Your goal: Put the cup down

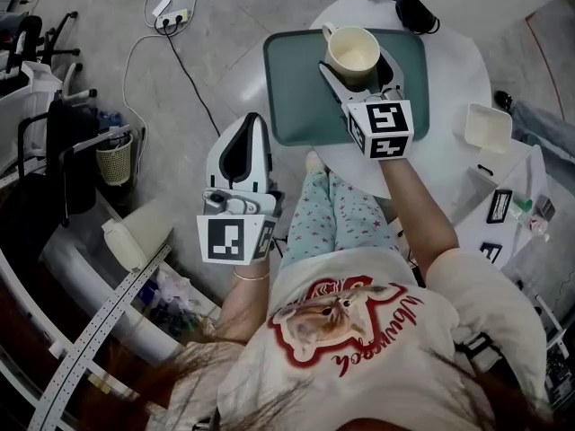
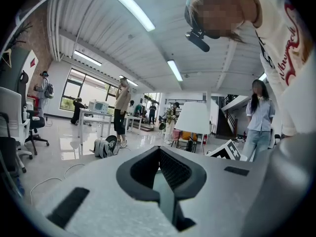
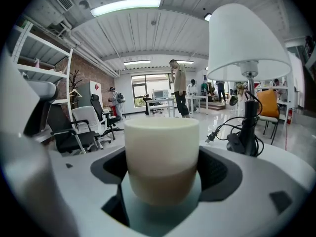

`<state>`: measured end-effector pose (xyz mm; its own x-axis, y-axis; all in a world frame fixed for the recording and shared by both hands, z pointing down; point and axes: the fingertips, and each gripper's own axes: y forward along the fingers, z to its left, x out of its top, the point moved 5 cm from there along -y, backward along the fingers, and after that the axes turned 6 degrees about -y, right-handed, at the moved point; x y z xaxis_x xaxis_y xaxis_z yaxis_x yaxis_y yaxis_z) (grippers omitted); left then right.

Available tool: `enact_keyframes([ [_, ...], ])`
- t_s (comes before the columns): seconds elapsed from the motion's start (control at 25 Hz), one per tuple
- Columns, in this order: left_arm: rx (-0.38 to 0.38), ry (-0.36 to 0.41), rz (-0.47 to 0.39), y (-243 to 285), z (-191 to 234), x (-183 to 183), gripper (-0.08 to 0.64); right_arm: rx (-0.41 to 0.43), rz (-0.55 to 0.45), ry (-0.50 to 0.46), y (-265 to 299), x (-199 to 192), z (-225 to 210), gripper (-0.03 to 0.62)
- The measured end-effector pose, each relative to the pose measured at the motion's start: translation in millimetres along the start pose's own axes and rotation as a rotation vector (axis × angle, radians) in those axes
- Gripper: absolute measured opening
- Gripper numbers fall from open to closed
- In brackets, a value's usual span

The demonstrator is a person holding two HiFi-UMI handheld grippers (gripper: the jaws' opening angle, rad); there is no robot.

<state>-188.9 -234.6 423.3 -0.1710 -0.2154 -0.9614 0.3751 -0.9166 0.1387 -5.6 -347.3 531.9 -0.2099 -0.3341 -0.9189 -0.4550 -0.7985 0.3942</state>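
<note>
A cream cup [image 1: 352,54] with a handle is upright over the green tray [image 1: 292,106] on the round white table [image 1: 454,70]. My right gripper [image 1: 359,72] is shut on the cup, one jaw against each side. In the right gripper view the cup [image 3: 162,152] fills the gap between the jaws of the right gripper [image 3: 162,184], with the tray [image 3: 148,223] right under its base. I cannot tell whether the base touches the tray. My left gripper [image 1: 247,137] is off the table, over the person's lap, shut and empty. The left gripper [image 2: 165,181] points out into the room.
A white lamp [image 3: 249,43] with a black cable and plug [image 1: 411,9] stands at the table's far side. A white square container [image 1: 488,127] sits to the right of the tray. On the floor to the left are a wastebasket [image 1: 114,160] and a power strip [image 1: 175,12].
</note>
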Motion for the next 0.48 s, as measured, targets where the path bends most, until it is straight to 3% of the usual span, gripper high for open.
enact_keyframes([
  [0.48, 0.001, -0.001, 0.013, -2.1, 2.3, -6.6, 0.015, 0.004, 0.031, 0.015, 9.1, -11.3, -0.4, 0.394],
])
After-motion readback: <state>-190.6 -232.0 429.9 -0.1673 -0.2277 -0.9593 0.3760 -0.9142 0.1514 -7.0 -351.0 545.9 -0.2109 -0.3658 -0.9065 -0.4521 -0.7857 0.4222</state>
